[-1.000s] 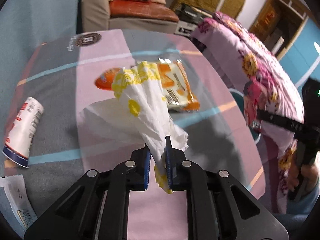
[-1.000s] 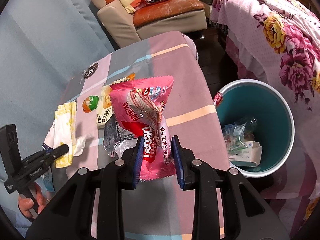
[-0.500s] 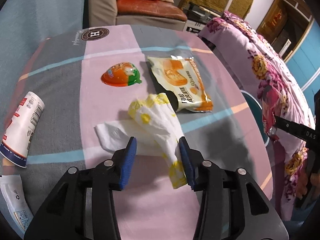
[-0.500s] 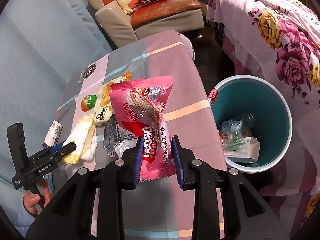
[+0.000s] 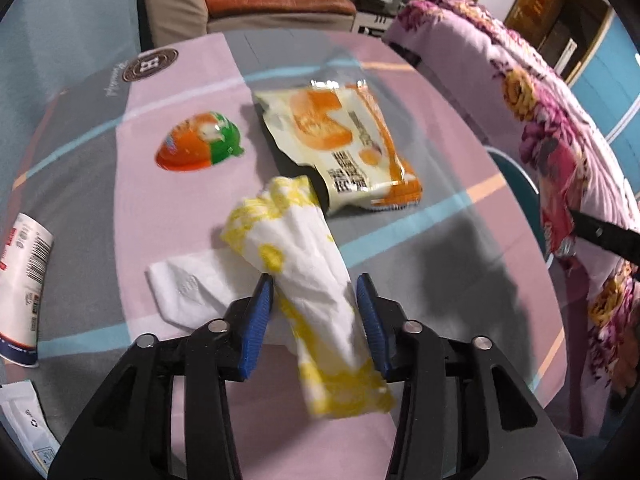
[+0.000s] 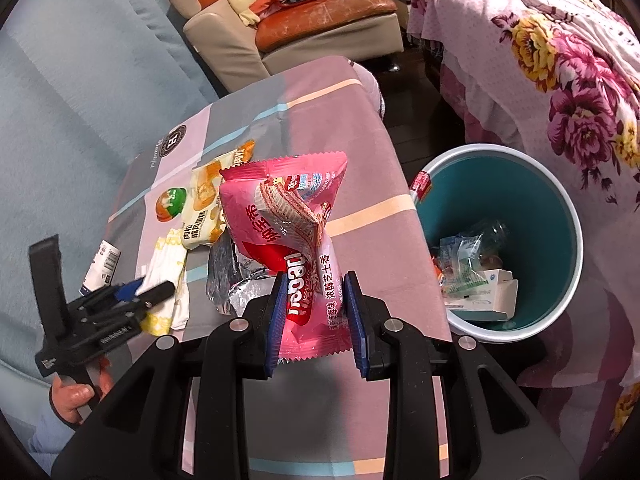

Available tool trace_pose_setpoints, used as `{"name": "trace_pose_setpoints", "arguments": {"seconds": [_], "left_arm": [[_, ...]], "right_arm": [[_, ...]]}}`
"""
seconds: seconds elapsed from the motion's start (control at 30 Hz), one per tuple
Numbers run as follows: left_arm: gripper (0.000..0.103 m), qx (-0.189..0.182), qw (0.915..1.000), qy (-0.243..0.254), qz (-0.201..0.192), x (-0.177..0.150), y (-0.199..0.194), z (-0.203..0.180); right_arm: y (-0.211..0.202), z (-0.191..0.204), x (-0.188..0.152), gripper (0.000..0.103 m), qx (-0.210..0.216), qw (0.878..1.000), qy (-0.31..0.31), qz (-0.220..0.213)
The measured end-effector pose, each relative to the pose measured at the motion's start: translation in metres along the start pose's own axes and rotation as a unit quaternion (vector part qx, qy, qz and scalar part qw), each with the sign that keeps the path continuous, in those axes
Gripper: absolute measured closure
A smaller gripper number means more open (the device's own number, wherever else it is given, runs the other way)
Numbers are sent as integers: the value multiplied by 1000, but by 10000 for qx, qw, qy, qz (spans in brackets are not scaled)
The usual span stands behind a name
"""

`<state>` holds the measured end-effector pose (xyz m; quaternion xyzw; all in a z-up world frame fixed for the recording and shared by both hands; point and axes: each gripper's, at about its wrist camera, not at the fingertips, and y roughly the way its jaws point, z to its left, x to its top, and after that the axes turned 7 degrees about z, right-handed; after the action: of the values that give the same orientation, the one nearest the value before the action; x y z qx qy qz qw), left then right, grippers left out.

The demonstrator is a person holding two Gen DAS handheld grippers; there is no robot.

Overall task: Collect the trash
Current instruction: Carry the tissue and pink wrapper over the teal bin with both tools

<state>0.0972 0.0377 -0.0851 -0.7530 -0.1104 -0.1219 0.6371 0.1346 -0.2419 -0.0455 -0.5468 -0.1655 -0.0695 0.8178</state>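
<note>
My left gripper [image 5: 316, 300] is closing its jaws round the yellow-stained tissue [image 5: 304, 280] lying on the table [image 5: 440, 264]. My right gripper [image 6: 314, 304] clamps the pink wrapper [image 6: 288, 224], bin [image 6: 560, 208] just beside.

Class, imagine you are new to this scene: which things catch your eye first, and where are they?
A bright pink wafer wrapper stands clamped in the right tongs above the table. Right of the table, a round teal bin holds litter. The left tongs are closing around a crumpled white-and-yellow napkin.

Glossy pink plastic wrapper [image 6: 294, 236]; crinkled soft paper tissue [image 5: 304, 280]; matt cloth tablecloth [image 5: 420, 280].
</note>
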Motion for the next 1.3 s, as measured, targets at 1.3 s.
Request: {"name": "trace_pose_setpoints", "arguments": {"seconds": [1.3], "left_arm": [[90,-1339,9779,1586,-247,82,4,-220]], "right_arm": [[-82,-148,0,76,-507,9844,1396,-942]]}}
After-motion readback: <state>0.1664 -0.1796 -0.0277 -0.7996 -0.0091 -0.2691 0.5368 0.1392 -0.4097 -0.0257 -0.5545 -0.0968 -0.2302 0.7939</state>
